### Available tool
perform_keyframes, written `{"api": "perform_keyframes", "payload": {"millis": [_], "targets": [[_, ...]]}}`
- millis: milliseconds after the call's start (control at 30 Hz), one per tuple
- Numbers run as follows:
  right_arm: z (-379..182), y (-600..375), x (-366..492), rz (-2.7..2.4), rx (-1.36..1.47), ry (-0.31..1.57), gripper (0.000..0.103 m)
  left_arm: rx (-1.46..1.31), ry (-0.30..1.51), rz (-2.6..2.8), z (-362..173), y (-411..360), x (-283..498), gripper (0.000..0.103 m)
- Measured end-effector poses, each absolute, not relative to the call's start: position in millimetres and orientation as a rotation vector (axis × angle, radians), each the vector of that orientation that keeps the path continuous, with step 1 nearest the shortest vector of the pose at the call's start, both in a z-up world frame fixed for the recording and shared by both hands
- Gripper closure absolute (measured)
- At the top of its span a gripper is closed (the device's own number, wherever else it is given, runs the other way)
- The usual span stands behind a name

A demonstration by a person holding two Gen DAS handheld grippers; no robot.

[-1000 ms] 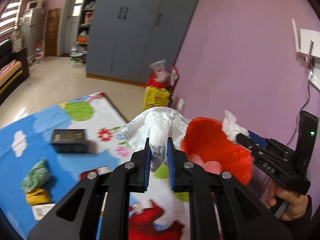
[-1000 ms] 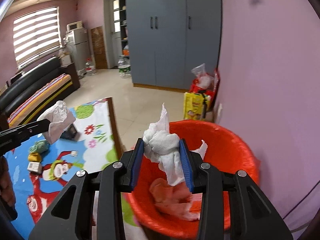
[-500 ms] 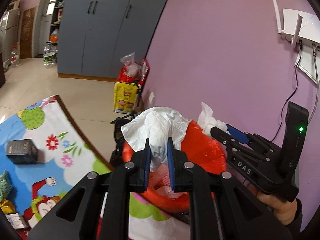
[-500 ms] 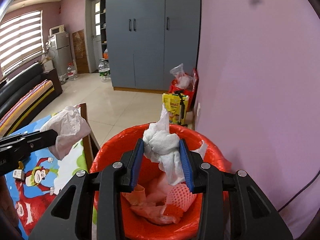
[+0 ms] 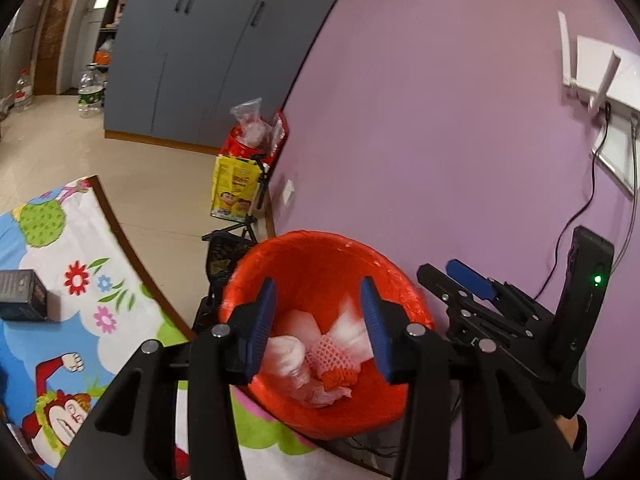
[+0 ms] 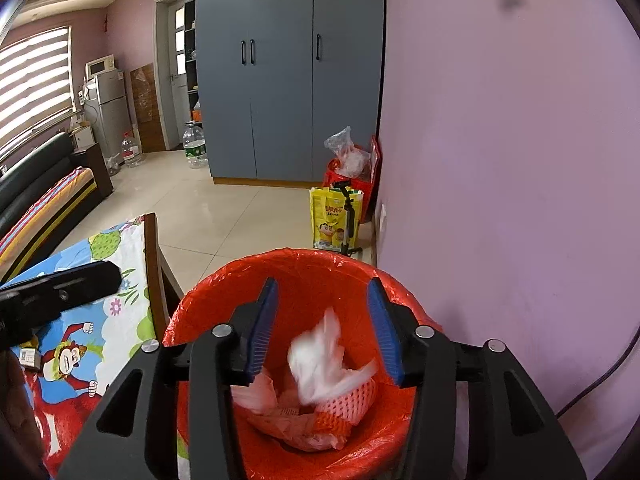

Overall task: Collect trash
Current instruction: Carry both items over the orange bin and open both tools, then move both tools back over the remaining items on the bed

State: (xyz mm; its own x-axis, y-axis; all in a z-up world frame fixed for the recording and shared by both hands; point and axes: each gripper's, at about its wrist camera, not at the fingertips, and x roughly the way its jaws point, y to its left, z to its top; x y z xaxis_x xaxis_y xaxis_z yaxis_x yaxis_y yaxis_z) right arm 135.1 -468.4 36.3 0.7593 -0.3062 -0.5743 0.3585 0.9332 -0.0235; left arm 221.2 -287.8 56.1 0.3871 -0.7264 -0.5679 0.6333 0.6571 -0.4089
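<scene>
Left wrist view: one left tool [image 5: 320, 320], jaws spread wide, holding nothing, above one red-lined trash bin [image 5: 320, 264] against the purple wall [image 5: 420, 120]. In the bin: crumpled white tissues [image 5: 286, 354] and one foam fruit net [image 5: 332, 358]. One right tool [image 5: 452, 280] beside the bin's right rim, holding nothing. One patterned surface [image 5: 80, 292] to the left, carrying one dark box [image 5: 22, 295]. Right wrist view: one right tool [image 6: 326, 326], jaws wide apart, empty, over the same bin [image 6: 304, 272]; one blurred white tissue [image 6: 320, 360] between the pads, inside the bin's mouth, touching neither. Two water bottles [image 6: 195, 148] on the floor.
</scene>
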Motion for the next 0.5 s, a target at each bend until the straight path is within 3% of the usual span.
{"api": "perform_keyframes", "payload": {"millis": [200,333,500], "targets": [[37,-459,135,-0.338,0.094,0.599,0.051,-0.152,0.755,-0.797,61,-251,215,0.061],[41,-448,133,-0.315,0.107,0.57,0.041,-0.141,0.715,-0.737,66,-221,205,0.061],[46,-427,135,-0.284,0.11,0.555,0.037,-0.125,0.681,-0.676,71,-191,197,0.061]]}}
